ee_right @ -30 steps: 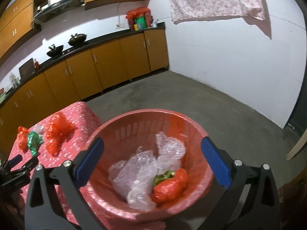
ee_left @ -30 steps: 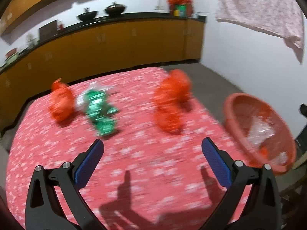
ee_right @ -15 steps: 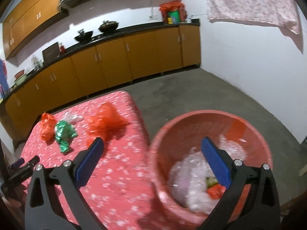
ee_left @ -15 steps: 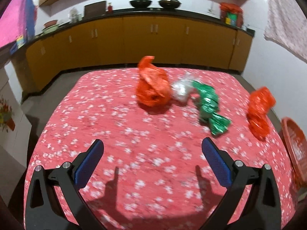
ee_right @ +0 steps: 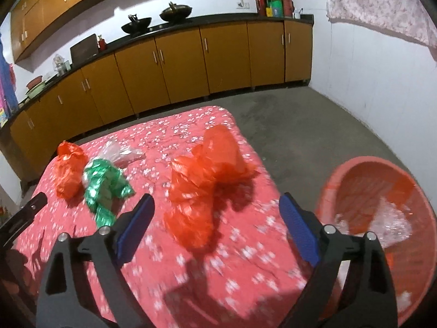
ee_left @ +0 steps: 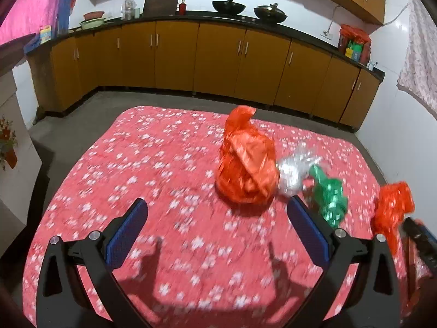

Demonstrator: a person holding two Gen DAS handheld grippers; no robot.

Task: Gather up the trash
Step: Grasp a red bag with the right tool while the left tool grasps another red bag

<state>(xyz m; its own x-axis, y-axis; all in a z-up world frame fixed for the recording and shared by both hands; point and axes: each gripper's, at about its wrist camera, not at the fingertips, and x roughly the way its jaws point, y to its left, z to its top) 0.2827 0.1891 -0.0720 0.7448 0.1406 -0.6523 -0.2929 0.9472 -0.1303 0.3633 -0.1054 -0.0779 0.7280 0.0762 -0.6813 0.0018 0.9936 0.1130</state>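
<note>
Trash still to be collected, four pieces on the surface (ee_right: 191,268): a large orange bag (ee_right: 202,188) lying just ahead of the right claw (ee_right: 215,229), between the lines of its two blue pads; a green foil wrapper (ee_right: 105,186) ahead and to the left of that claw; a clear plastic wad (ee_right: 120,151) touching the wrapper on its far side; a second orange bag (ee_right: 68,172) farthest left, just beside the wrapper. In the left wrist view, the second orange bag (ee_left: 245,169) stands ahead of the left claw (ee_left: 215,232), with the clear wad (ee_left: 293,170) and the green wrapper (ee_left: 329,199) to its right, beyond the right pad. Both claws released, jaws wide apart, nothing held. Trash already collected: crumpled clear plastic visible in the red basket (ee_right: 363,172), which sits off the surface's edge to the right of the right claw, over the floor; other contents cannot be made out through blur. Judged progress: partly done, with at least one piece binned and four pieces left; the large orange bag appears the likeliest next pick for the right claw, the second orange bag for the left.
</note>
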